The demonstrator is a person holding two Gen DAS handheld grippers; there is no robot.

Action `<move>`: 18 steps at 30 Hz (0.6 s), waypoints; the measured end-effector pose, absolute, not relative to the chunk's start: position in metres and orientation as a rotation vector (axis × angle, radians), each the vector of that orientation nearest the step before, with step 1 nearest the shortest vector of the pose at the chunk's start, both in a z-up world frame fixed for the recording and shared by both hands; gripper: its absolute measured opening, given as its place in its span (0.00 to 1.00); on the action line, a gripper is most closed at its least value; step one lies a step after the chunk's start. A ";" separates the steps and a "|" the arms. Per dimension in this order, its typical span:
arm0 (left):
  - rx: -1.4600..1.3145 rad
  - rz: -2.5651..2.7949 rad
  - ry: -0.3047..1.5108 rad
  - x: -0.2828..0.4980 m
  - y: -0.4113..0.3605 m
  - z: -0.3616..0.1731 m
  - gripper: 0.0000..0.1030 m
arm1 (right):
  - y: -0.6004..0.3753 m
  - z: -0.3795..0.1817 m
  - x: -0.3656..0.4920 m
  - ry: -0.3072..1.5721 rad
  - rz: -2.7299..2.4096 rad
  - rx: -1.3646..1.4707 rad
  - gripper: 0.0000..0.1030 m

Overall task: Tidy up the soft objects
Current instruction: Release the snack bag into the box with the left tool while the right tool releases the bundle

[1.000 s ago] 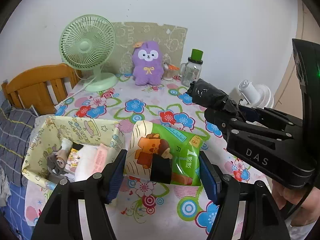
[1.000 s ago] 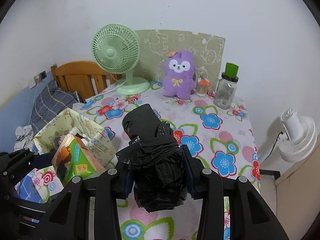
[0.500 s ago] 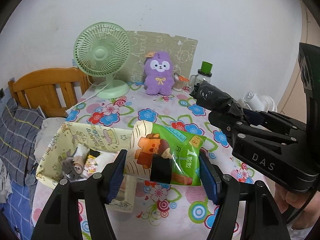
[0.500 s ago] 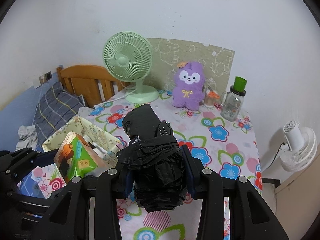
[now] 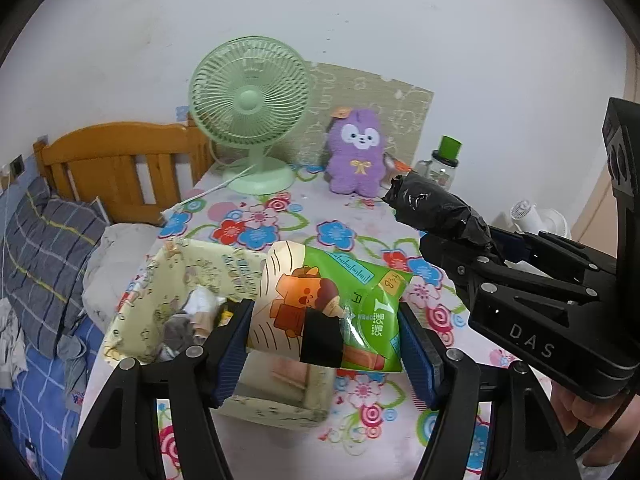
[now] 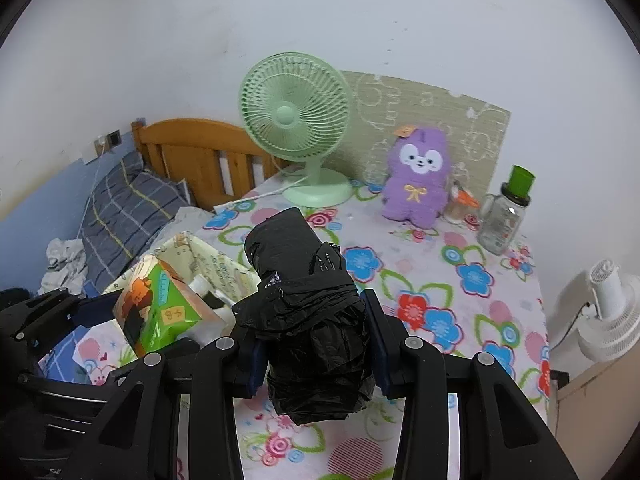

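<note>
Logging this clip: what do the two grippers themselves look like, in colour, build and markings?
Both are matte black plastic with angular linkage arms and silver rivets. The left gripper has blue ribbed pads on its fingers. The right gripper has blue pads too, and in the left view its body shows white "DAS" lettering. A black cable hangs below it, by the person's bare hand. No sleeve shows.

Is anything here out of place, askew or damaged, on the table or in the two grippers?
Nothing looks spilled or damaged. The fabric bin sags, its rim uneven. The green snack pack in the left gripper has black tape stuck across it. The black plastic bundle in the right gripper is crumpled.
</note>
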State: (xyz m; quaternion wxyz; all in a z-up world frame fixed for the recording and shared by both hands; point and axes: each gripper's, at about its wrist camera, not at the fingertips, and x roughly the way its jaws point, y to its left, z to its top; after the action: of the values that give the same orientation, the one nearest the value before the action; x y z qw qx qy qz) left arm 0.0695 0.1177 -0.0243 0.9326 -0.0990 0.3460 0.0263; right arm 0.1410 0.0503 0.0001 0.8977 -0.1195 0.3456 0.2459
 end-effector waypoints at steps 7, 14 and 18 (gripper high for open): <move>-0.220 0.104 0.720 0.071 0.144 -0.032 0.68 | 0.084 -0.009 0.147 0.733 0.559 -0.269 0.43; -0.229 0.148 0.745 0.074 0.166 -0.042 0.68 | 0.111 -0.021 0.156 0.764 0.599 -0.279 0.43; -0.237 0.165 0.757 0.076 0.175 -0.048 0.68 | 0.123 -0.029 0.160 0.779 0.619 -0.285 0.43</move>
State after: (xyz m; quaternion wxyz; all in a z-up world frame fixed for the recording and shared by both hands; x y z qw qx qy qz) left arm 0.0764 0.1755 -0.0476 0.9191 -0.1154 0.3682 0.0801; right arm 0.1602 0.1231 -0.0290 0.8690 -0.1364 0.3725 0.2958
